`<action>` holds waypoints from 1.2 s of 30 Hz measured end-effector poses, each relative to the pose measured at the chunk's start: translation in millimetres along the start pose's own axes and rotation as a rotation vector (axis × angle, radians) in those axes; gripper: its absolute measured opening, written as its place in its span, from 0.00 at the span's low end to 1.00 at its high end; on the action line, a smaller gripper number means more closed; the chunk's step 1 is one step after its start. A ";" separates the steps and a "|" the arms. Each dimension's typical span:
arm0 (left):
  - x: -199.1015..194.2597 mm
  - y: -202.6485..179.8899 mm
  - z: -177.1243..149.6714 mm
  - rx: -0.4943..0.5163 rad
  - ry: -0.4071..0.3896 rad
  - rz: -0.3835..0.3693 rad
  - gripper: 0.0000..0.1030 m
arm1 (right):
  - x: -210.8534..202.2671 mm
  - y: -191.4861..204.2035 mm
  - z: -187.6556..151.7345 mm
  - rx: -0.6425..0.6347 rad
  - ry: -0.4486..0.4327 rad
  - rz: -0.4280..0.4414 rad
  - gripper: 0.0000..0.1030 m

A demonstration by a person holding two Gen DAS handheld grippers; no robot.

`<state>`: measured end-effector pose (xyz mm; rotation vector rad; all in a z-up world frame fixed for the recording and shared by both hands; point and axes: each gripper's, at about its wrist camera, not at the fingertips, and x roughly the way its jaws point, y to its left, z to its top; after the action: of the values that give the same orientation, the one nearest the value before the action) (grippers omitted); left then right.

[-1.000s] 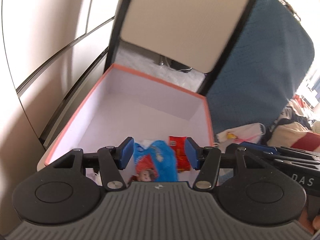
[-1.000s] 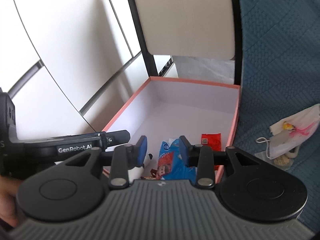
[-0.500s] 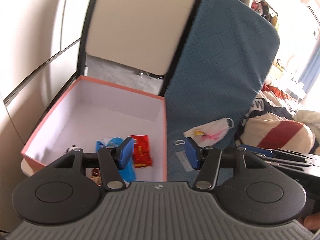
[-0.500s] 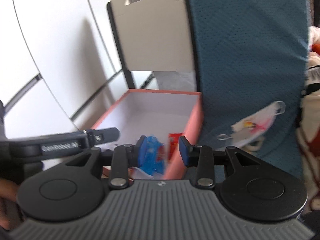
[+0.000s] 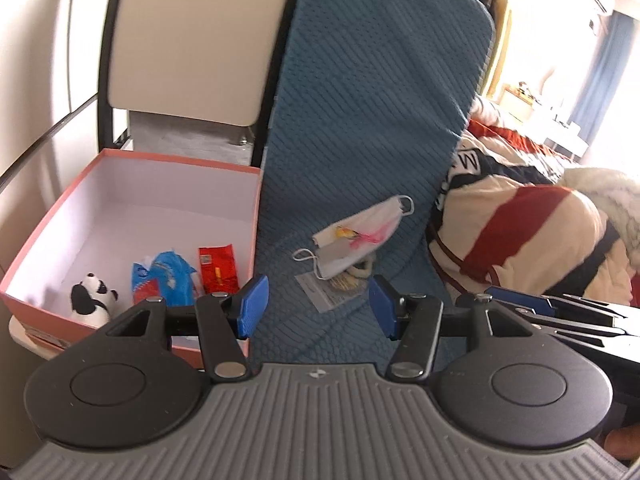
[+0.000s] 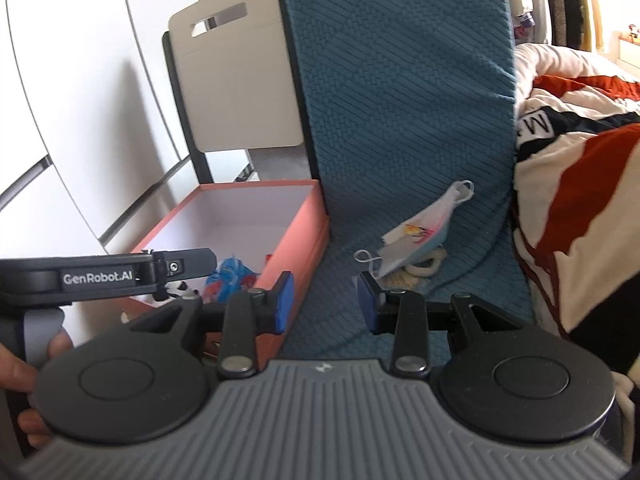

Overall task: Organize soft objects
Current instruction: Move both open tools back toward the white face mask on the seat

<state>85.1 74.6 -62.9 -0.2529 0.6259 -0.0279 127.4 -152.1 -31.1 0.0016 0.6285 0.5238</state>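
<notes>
An open pink box (image 5: 256, 216) (image 6: 296, 236) stands left of a blue quilted seat (image 5: 360, 120) (image 6: 400, 100). In it lie a small panda plush (image 5: 91, 294), a blue packet (image 5: 168, 276) (image 6: 230, 276) and a red packet (image 5: 216, 264). A white face mask (image 5: 360, 236) (image 6: 420, 236) lies on the seat over a small clear bag (image 5: 320, 292) and a beige knitted item (image 5: 356, 276) (image 6: 424, 266). My left gripper (image 5: 316, 308) is open and empty, just short of the mask. My right gripper (image 6: 326, 304) is open and empty over the seat beside the box.
A beige chair back (image 5: 192, 40) (image 6: 236, 80) rises behind the box, with white cupboard doors (image 6: 80, 80) to the left. A striped red, cream and navy blanket (image 5: 520, 232) (image 6: 580, 180) is heaped to the right of the seat.
Both grippers have swung right, from over the box to facing the blue seat and the mask. Both stay open and empty.
</notes>
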 end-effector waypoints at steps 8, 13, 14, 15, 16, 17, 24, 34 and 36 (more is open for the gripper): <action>17.9 -21.1 -21.8 0.053 0.056 -0.027 0.60 | -9.9 -35.0 -23.2 0.046 -0.029 -0.027 0.37; 28.2 -32.1 -34.4 0.091 0.057 -0.054 0.60 | -12.9 -56.6 -41.0 0.063 -0.035 -0.055 0.37; 31.5 -33.9 -36.5 0.095 0.058 -0.058 0.60 | -12.4 -60.8 -44.1 0.073 -0.036 -0.057 0.37; 35.7 -35.6 -38.3 0.098 0.060 -0.060 0.60 | -11.4 -64.5 -47.0 0.077 -0.038 -0.057 0.37; 40.6 -37.2 -39.6 0.101 0.065 -0.059 0.60 | -10.0 -67.8 -49.6 0.076 -0.041 -0.060 0.37; 46.6 -38.0 -39.4 0.101 0.070 -0.061 0.60 | -8.5 -70.3 -51.8 0.077 -0.043 -0.067 0.37; 85.1 -38.0 -38.9 0.111 0.081 -0.074 0.60 | 6.6 -92.3 -57.2 0.118 -0.066 -0.103 0.37; 139.0 -34.3 -30.2 0.095 0.099 -0.087 0.60 | 39.8 -101.6 -40.7 0.115 -0.083 -0.104 0.37; 148.8 -34.2 -27.5 0.098 0.093 -0.086 0.60 | 49.9 -102.7 -35.1 0.111 -0.081 -0.094 0.37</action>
<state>191.4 20.1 -161.8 -0.1841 0.7042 -0.1535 189.8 -223.5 -103.7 0.0975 0.5753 0.3960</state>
